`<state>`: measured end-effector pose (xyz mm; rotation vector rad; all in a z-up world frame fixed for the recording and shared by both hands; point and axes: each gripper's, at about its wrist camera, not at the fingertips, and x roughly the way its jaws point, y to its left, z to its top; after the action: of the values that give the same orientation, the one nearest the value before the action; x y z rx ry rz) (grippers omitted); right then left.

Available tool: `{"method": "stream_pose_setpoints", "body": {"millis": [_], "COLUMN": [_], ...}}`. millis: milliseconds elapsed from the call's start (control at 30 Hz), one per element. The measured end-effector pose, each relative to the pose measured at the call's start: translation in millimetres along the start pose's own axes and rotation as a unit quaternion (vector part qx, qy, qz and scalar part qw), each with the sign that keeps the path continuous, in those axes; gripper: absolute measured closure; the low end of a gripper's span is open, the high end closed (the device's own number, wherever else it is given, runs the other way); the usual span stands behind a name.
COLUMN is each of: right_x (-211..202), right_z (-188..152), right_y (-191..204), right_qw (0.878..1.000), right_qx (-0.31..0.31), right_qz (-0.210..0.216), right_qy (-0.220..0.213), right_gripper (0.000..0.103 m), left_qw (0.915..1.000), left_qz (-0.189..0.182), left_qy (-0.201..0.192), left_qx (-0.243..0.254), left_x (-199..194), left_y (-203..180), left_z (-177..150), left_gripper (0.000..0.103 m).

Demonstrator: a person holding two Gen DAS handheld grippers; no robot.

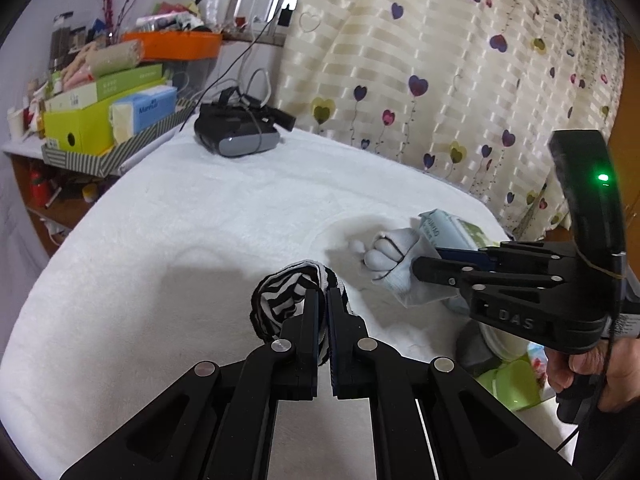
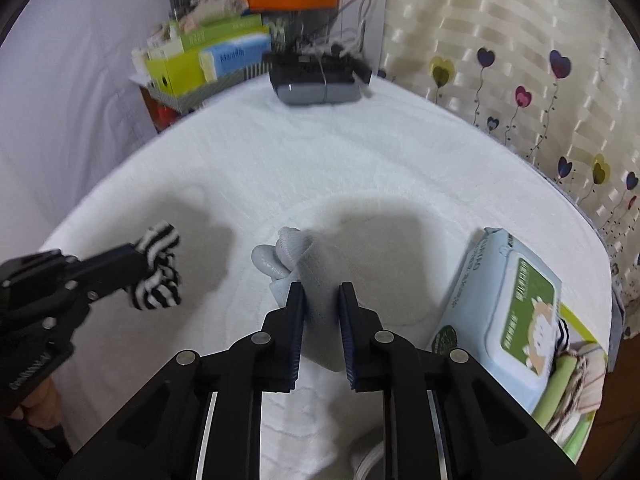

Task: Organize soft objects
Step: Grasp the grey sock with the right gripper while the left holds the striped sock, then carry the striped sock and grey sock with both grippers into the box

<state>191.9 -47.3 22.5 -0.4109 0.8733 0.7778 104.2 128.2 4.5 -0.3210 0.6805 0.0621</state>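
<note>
Left wrist view, far left: cluttered shelf with a green box (image 1: pixel 80 128) and an orange tray (image 1: pixel 176 44) in the upper left of the frame. A black headset (image 1: pixel 236 132) sits at the far edge of the white fleece-covered counter (image 1: pixel 160 220), upper centre.

Striped sock (image 1: pixel 280 300): black-and-white, bunched into a loose roll, lower centre of the frame, over the counter. Left tool (image 1: pixel 323 300): fingers nearly together, clenched on the sock's fabric. In the right wrist view the same sock (image 2: pixel 158 266) hangs from the left tool (image 2: pixel 138 258) at the left edge, with a shadow beside it; whether it touches the counter I cannot tell.

White sock (image 1: pixel 390 264): pale grey-white, knotted into a lump at its free end, right of centre. Right tool (image 1: pixel 426 262) enters level from the right edge, grasping the sock's flat end. In the right wrist view the white sock (image 2: pixel 308 276) fills the gap between the fingers of the right tool (image 2: pixel 322 300), which stands partly open, as far as the fabric's width.

Right side: a pale blue wet-wipes pack (image 2: pixel 512 312) with a green label lies on the counter, lower right. The person's right hand (image 1: pixel 588 372) grips the tool's handle, low right of the left wrist view. Heart-print curtain (image 1: pixel 440 60) behind.
</note>
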Motion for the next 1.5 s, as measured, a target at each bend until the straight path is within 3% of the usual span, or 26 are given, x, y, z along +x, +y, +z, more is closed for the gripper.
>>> {"method": "stream_pose_setpoints", "body": {"millis": [233,700,1500], "right_x": [-53.1,-137.9,-207.1], "right_z": [-27.0,-92.8,-184.5], "right_y": [2.7,-15.4,-59.4], "right_qw": [0.997,0.982,0.960], "right_qx": [0.033,0.107,0.184], "right_qz": [0.008,-0.009,-0.077], "right_qy": [-0.069,-0.156,-0.195], "right_gripper": [0.085,0.085,0.085], "left_qw": [0.9995,0.9935,0.9755], "left_qz": [-0.012,-0.065,-0.142], "left_qy": [-0.022,-0.049,-0.025], "left_qx": [0.019,0.079,0.166], "left_x": [-24.4,-63.9,-75.5], "left_y": [-24.8,-97.2,-210.0], "left_z": [0.0,-10.5,-49.8], "left_gripper": [0.099,0.099,0.099]}}
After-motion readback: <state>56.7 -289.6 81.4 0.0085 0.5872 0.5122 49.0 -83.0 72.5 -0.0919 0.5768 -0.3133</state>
